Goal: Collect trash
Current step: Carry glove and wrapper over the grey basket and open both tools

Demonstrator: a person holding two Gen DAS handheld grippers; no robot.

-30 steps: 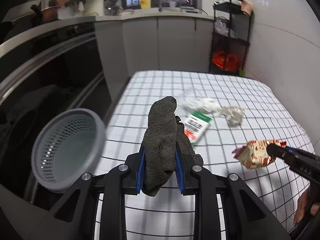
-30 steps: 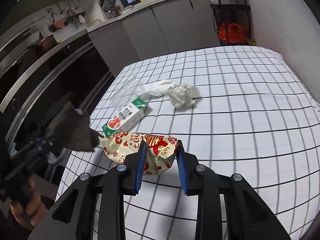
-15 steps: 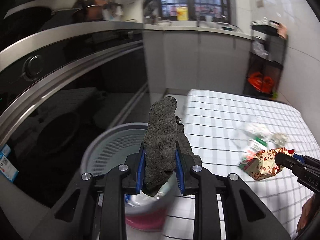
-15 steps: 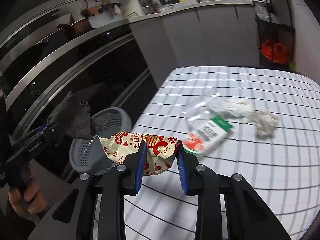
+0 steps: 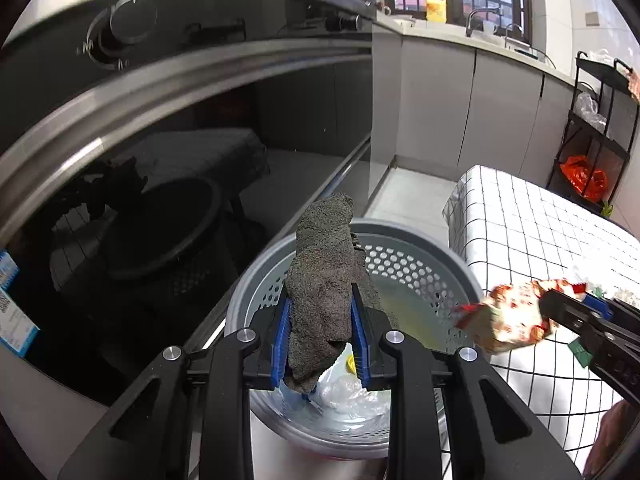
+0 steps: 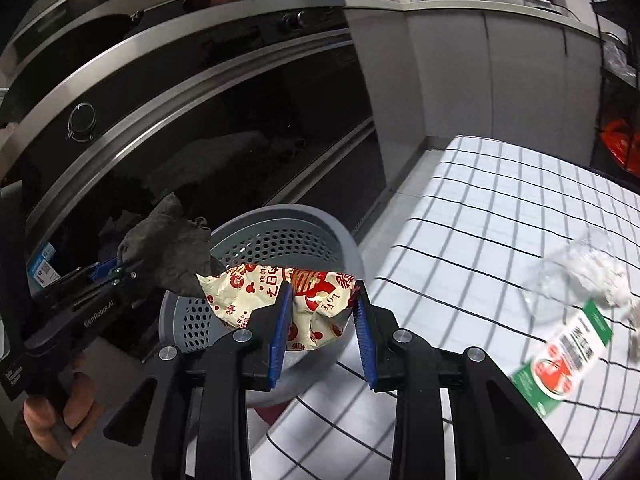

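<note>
Hanging over the bin (image 5: 420, 248), the left tool (image 5: 320, 344) pinched a soft, light rag (image 5: 324, 280) mid-body, while the right tool (image 6: 322, 320) gripped a crinkly, slippery wrapper (image 6: 304, 304).

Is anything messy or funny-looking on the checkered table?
Yes. A green and white carton lies flat on its side on the checkered table, beside an empty clear bag and crumpled white paper. They look like scattered trash, not things put away.
</note>
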